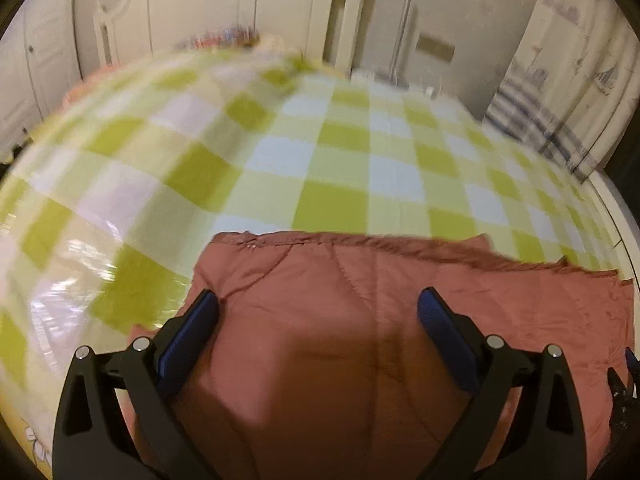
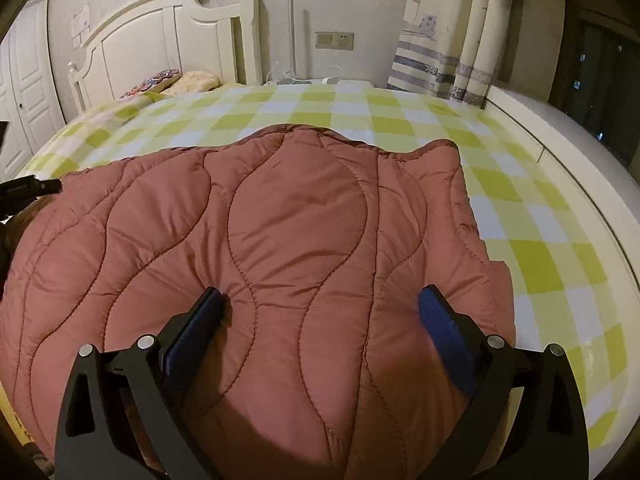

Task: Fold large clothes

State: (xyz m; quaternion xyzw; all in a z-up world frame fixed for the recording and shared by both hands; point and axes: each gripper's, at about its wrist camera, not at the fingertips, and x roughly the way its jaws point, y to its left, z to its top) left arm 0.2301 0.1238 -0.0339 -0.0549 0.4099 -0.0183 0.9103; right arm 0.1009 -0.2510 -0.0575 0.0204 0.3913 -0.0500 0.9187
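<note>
A rust-red quilted padded garment point(image 2: 280, 216) lies spread on a bed with a green, yellow and white checked cover point(image 2: 400, 120). It also shows in the left wrist view point(image 1: 340, 300), where its far edge runs across the frame and the picture is motion-blurred. My left gripper point(image 1: 318, 304) is open, its blue-padded fingers wide apart just above the garment. My right gripper point(image 2: 320, 304) is open too, fingers wide apart over the garment's near part. Neither holds anything. Part of the left gripper shows at the left edge of the right wrist view point(image 2: 24, 190).
A cream headboard point(image 2: 168, 36) and pillows point(image 2: 176, 82) stand at the bed's far end. Striped curtains point(image 2: 452, 40) hang at the far right beside a dark window point(image 2: 600, 92). A white ledge point(image 2: 560, 152) runs along the bed's right side. A white wardrobe point(image 2: 24, 88) stands at left.
</note>
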